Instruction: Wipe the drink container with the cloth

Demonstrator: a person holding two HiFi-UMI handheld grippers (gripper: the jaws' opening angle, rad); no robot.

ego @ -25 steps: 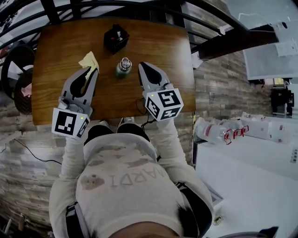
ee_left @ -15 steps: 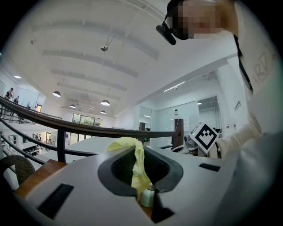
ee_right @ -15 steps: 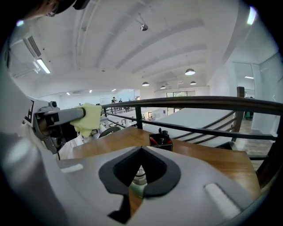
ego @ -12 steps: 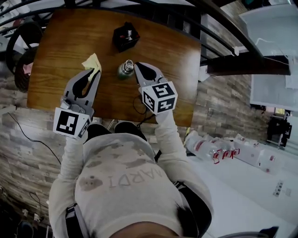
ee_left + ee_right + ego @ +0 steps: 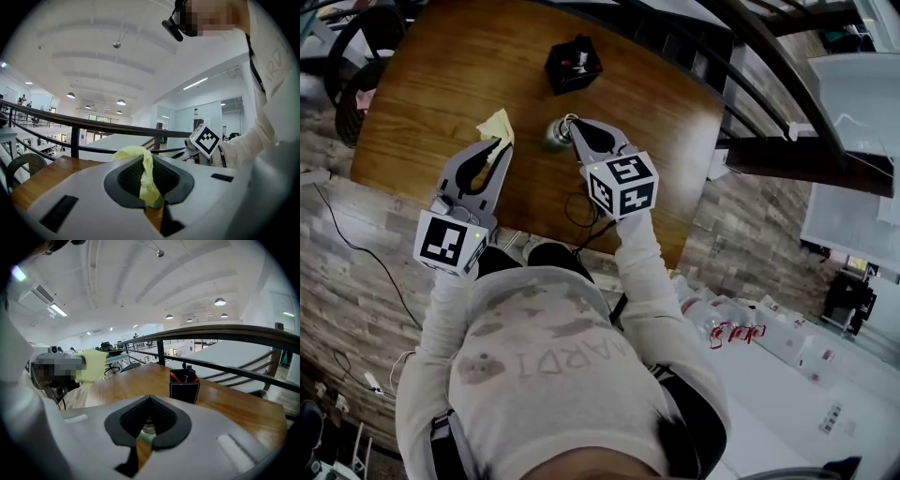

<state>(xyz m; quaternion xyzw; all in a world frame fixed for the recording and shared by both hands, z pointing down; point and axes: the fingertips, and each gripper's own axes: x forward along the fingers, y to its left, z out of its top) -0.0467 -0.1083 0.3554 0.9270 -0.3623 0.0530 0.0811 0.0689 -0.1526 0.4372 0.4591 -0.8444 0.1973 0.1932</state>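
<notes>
A small green-glass drink bottle with a metal cap stands on the wooden table. My left gripper is left of it, shut on a pale yellow cloth; the cloth hangs pinched between the dark pads. My right gripper is right up against the bottle's right side, jaws together. In the right gripper view the bottle shows through the gap below the joined tips of that gripper. Whether it touches the bottle is not clear.
A black holder with pens stands behind the bottle, also in the right gripper view as the black holder. A dark metal railing runs past the table's far side. A round chair sits at the left end.
The right gripper has closed in on the bottle from the right. The left gripper with the cloth has stayed left of the bottle. The head view has tilted.
</notes>
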